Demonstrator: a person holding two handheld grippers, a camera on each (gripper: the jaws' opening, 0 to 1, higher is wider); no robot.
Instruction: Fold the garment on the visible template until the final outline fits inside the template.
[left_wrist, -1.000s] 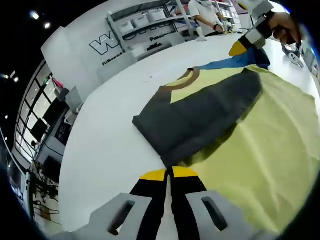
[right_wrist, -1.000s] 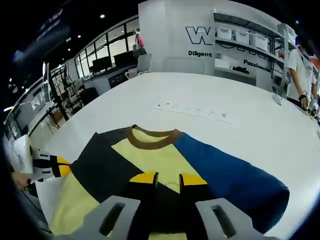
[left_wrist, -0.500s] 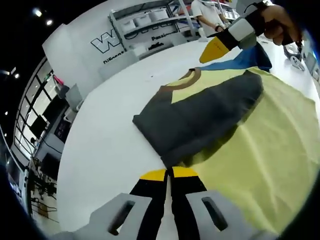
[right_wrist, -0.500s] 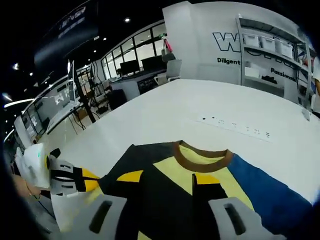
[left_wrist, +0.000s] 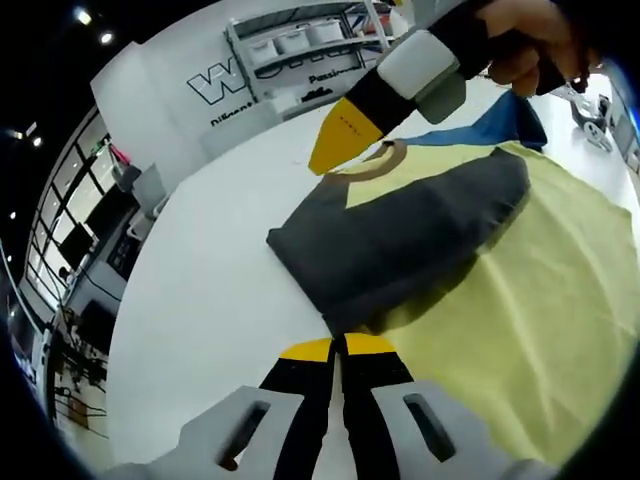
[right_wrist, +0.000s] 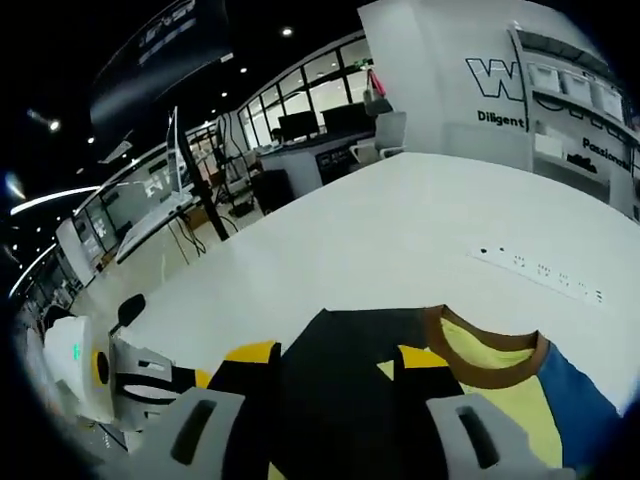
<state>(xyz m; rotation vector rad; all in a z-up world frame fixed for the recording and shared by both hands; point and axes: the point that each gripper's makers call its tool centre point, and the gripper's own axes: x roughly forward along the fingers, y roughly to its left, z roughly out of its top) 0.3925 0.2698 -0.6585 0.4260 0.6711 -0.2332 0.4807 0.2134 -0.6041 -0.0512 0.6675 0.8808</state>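
T-shirt (left_wrist: 470, 270) lies flat on the white worktop (left_wrist: 200, 290), its dark sleeve (left_wrist: 400, 235) folded inward. Your left tool (left_wrist: 337, 348) is clenched at the hem; your right tool (right_wrist: 335, 356) hangs spread above the collar (right_wrist: 490, 360). Soft, limp cloth: pinch edges, not middles.
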